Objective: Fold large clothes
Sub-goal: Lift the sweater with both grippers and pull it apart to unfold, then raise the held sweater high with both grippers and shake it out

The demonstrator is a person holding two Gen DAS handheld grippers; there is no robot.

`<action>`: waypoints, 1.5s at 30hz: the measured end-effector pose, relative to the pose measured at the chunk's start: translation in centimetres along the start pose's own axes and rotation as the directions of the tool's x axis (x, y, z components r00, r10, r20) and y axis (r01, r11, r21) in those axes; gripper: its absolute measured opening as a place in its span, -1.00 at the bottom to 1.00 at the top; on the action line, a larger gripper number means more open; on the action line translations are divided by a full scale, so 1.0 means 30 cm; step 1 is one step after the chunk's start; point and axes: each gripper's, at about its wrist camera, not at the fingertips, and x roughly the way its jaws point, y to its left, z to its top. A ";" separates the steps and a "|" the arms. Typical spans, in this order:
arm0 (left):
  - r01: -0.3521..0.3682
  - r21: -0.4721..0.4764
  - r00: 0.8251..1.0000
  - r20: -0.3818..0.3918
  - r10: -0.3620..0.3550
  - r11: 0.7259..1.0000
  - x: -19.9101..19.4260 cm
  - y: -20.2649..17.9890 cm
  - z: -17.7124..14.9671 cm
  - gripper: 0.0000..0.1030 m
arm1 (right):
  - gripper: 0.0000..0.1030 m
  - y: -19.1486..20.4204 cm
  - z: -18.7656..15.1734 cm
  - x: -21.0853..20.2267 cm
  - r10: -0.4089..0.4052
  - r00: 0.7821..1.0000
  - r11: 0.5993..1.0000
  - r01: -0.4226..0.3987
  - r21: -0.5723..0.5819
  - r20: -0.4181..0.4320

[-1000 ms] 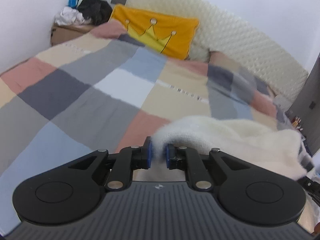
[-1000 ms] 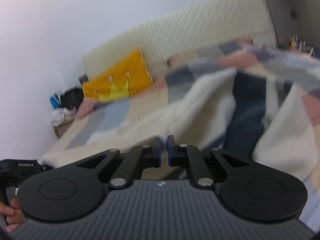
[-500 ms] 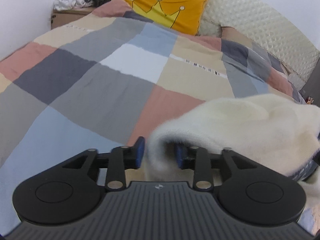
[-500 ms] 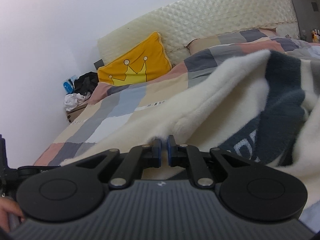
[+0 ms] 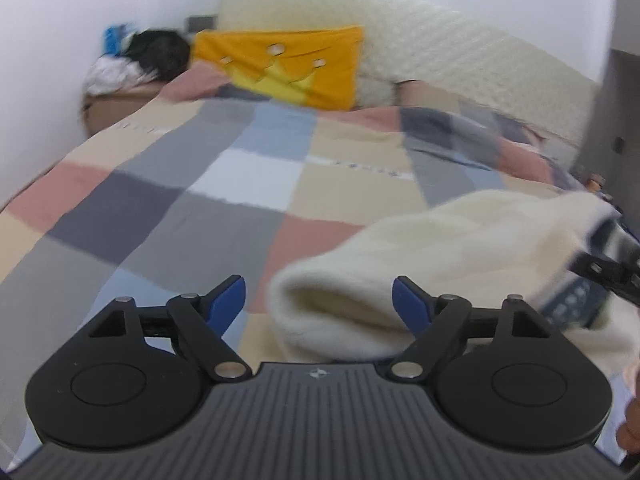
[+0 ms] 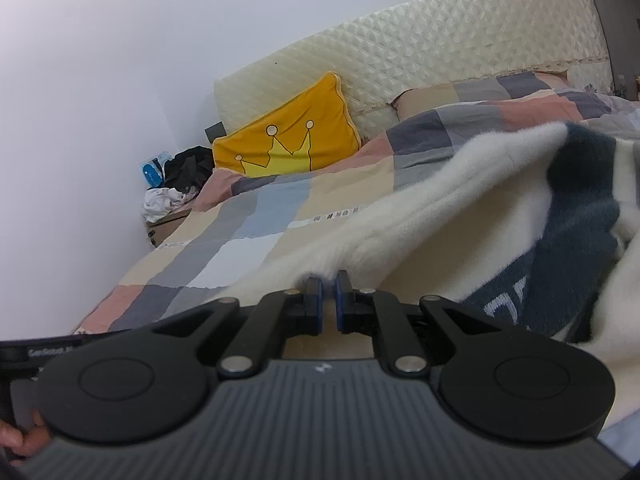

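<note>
A cream fleece garment with a dark blue lettered panel lies across the patchwork bed. Its rolled cream edge sits between the blue pads of my left gripper. Those jaws are opening wide, and neither pad presses on the cloth. In the right wrist view, my right gripper is shut on a fold of the cream garment. The cloth rises from its tips toward the right.
The bed wears a patchwork cover of grey, blue, beige and pink squares. A yellow crown pillow leans on the quilted cream headboard. A clothes pile sits on a box by the wall. A hand shows at lower left.
My left gripper's jaws went from shut on the cream edge to wide apart, and the edge now rests loose between them. My right gripper stayed shut on the garment.
</note>
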 end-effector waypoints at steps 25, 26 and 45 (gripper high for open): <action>-0.138 0.158 0.973 0.207 0.104 0.978 0.084 -0.256 -0.099 0.65 | -0.81 0.010 -0.006 -0.056 -0.079 0.994 0.997 0.079 -0.002 0.081; -0.147 0.135 0.968 0.221 0.115 0.980 0.080 -0.240 -0.090 0.65 | -0.81 0.011 -0.007 -0.055 -0.079 0.994 0.997 0.079 -0.001 0.081; -0.035 0.061 0.963 0.269 0.017 0.998 -0.032 -0.191 -0.043 -0.86 | -0.01 0.144 -0.069 -0.025 -0.158 0.982 0.942 0.181 -0.282 0.102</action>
